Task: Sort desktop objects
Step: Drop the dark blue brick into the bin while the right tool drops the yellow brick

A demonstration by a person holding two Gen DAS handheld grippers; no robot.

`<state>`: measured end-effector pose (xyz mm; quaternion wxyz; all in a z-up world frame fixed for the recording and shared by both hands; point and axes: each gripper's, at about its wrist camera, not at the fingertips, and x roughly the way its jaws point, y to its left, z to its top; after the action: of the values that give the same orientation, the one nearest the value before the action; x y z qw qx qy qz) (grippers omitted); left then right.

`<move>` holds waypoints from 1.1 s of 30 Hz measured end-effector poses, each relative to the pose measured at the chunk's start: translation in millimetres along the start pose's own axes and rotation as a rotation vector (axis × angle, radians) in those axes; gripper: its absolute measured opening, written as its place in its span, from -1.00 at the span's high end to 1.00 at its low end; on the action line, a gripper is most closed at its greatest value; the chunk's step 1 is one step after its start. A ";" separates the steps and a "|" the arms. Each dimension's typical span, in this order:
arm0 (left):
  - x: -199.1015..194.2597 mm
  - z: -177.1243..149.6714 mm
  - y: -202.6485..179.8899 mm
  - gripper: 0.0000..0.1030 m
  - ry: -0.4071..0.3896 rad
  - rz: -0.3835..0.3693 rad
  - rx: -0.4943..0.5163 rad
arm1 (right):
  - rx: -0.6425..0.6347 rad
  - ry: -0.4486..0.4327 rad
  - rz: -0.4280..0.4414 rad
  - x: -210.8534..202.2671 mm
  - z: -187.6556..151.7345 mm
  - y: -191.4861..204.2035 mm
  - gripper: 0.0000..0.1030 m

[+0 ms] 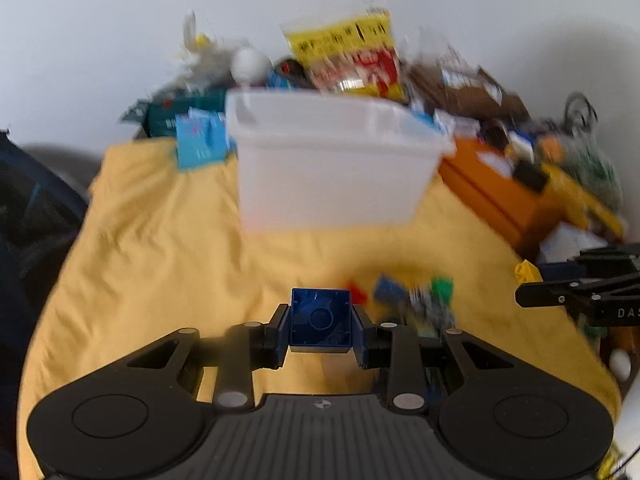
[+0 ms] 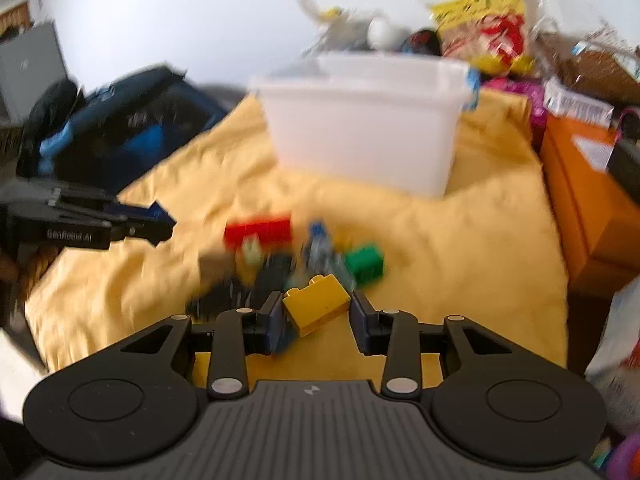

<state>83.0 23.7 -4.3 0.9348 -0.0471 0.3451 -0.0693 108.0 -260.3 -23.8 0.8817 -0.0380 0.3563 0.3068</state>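
Observation:
My left gripper (image 1: 320, 326) is shut on a blue brick (image 1: 320, 320), hollow underside facing the camera, held above the yellow cloth (image 1: 160, 240). My right gripper (image 2: 316, 312) is shut on a yellow brick (image 2: 318, 304), tilted between the pads. A white plastic bin (image 1: 332, 164) stands upright ahead on the cloth; it also shows in the right wrist view (image 2: 364, 124). A small pile of loose bricks lies on the cloth: red (image 2: 258, 232), green (image 2: 365, 262), blue (image 1: 390, 290). The left gripper shows at the left of the right wrist view (image 2: 160, 220).
An orange box (image 2: 588, 200) with clutter on it stands at the right. A dark blue bag (image 2: 120, 128) lies at the left. A yellow snack bag (image 1: 348, 52) and other clutter stand behind the bin by the white wall.

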 end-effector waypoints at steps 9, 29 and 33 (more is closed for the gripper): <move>12.9 98.0 7.8 0.33 -0.061 0.008 -0.002 | 0.102 -0.104 -0.002 4.8 94.8 -24.4 0.24; 110.0 196.9 19.2 0.33 0.143 -0.004 -0.007 | 0.198 0.136 -0.091 103.9 208.8 -78.6 0.24; 123.6 201.4 20.6 0.28 0.176 0.010 -0.002 | 0.193 0.157 -0.113 112.3 211.9 -80.9 0.24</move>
<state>309.3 32.1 66.5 0.9012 -0.0403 0.4261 -0.0683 344.8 -207.5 48.1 0.8665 0.0033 0.4493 0.2173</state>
